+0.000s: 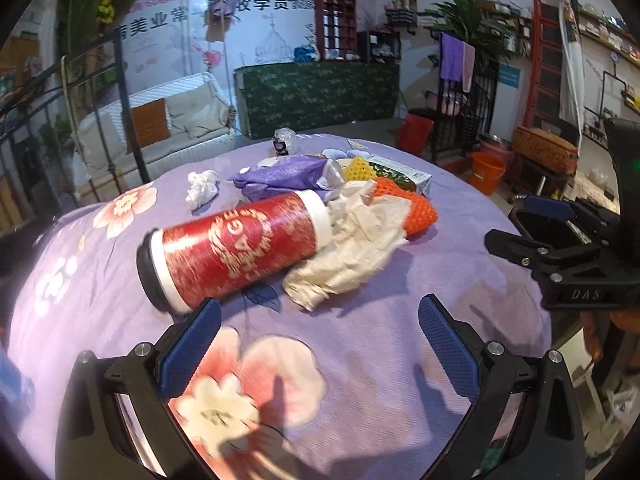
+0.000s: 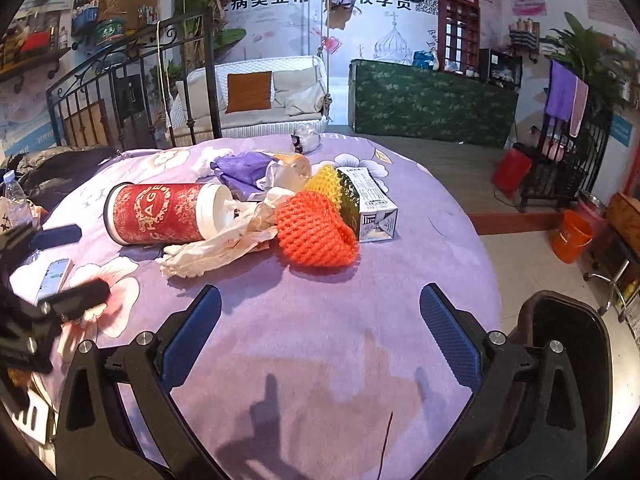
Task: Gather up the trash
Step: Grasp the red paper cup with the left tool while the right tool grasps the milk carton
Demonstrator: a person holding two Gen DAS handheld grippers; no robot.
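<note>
A pile of trash lies on a round table with a purple flowered cloth (image 1: 460, 264) (image 2: 420, 248). A red cup with a white rim (image 1: 236, 248) (image 2: 160, 214) lies on its side. Crumpled cream paper (image 1: 352, 248) (image 2: 216, 246) spills from its mouth. Behind are an orange foam net (image 1: 416, 208) (image 2: 316, 232), a yellow foam net (image 1: 358, 168) (image 2: 326, 184), a milk carton (image 1: 404, 178) (image 2: 370, 208), a purple bag (image 1: 280, 176) (image 2: 240, 172) and a white tissue ball (image 1: 202, 188). My left gripper (image 1: 320, 328) is open and empty, just in front of the cup. My right gripper (image 2: 320, 320) is open and empty, in front of the orange net.
A phone (image 2: 54, 276) lies at the table's left edge. A water bottle (image 2: 16, 200) stands beyond it. A clear plastic wrapper (image 1: 286, 140) (image 2: 308, 138) sits at the far edge. Orange buckets (image 1: 486, 172) (image 2: 570, 240) stand on the floor at right.
</note>
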